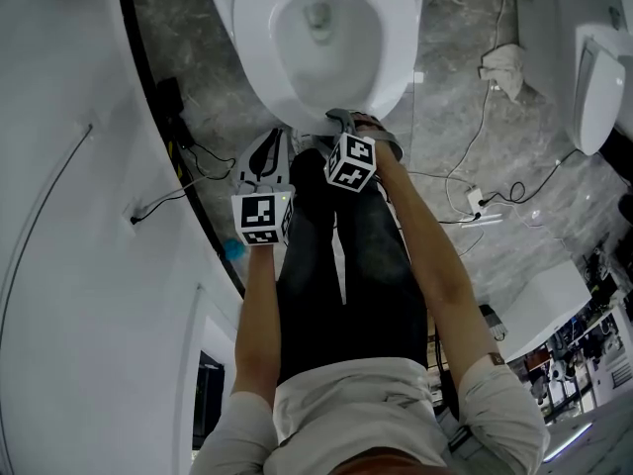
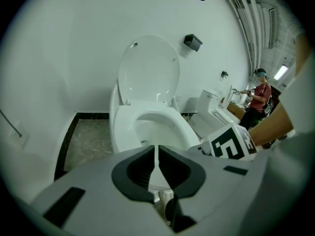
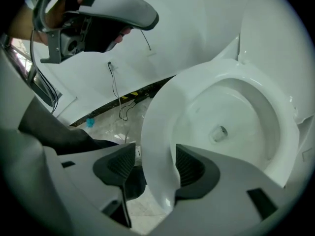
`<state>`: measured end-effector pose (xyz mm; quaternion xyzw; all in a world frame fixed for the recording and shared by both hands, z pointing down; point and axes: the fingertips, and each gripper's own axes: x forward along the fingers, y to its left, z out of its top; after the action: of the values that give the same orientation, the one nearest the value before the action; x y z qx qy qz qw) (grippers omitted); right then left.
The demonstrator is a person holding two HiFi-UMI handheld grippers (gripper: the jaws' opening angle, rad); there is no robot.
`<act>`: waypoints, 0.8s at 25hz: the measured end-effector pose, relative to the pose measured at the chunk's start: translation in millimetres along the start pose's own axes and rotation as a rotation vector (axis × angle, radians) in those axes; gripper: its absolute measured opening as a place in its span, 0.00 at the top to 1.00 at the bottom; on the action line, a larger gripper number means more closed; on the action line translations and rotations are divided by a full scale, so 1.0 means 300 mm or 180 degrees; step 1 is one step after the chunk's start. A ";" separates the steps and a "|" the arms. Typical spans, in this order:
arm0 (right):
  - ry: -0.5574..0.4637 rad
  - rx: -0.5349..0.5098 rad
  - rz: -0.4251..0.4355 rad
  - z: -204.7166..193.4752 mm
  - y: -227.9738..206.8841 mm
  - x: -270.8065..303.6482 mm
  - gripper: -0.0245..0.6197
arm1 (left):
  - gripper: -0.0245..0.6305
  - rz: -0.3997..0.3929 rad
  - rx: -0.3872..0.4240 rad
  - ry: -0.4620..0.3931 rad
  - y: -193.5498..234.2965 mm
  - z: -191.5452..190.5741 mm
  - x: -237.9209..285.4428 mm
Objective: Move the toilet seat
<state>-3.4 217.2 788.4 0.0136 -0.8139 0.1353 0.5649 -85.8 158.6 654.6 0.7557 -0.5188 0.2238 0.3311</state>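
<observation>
The white toilet seat (image 1: 259, 47) lies down on the bowl, and the lid (image 2: 150, 70) stands upright against the wall. My right gripper (image 1: 348, 120) is at the seat's front edge. In the right gripper view its jaws (image 3: 155, 163) stand wide, one on each side of the seat's front rim (image 3: 157, 132). The outer pad is clear of the rim; the inner pad is close against it. My left gripper (image 1: 265, 158) hangs to the left in front of the bowl. Its jaws (image 2: 157, 154) are shut with nothing between them.
A white curved wall (image 1: 79, 216) runs along the left. A second toilet (image 1: 593, 77) stands at the right, with cables (image 1: 475, 201) and a cloth (image 1: 504, 67) on the marble floor between. The person's legs (image 1: 336, 265) stand before the bowl. Another person (image 2: 258, 100) stands far right.
</observation>
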 end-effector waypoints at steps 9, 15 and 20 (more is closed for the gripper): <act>0.0064 0.0023 -0.0050 0.018 0.007 0.058 0.53 | 0.92 0.0028 -0.0052 0.0008 0.026 -0.032 -0.022; 0.0054 0.0079 0.0099 0.025 0.011 0.047 0.56 | 0.92 0.0053 -0.0116 0.0007 0.029 -0.049 -0.029; 0.0109 0.0106 0.0271 0.029 0.010 0.038 0.58 | 0.92 0.0052 -0.0139 0.0017 0.025 -0.059 -0.025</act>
<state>-16.1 219.6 795.4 -0.0140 -0.8015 0.1729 0.5722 -95.5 174.5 663.4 0.7435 -0.5289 0.2171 0.3470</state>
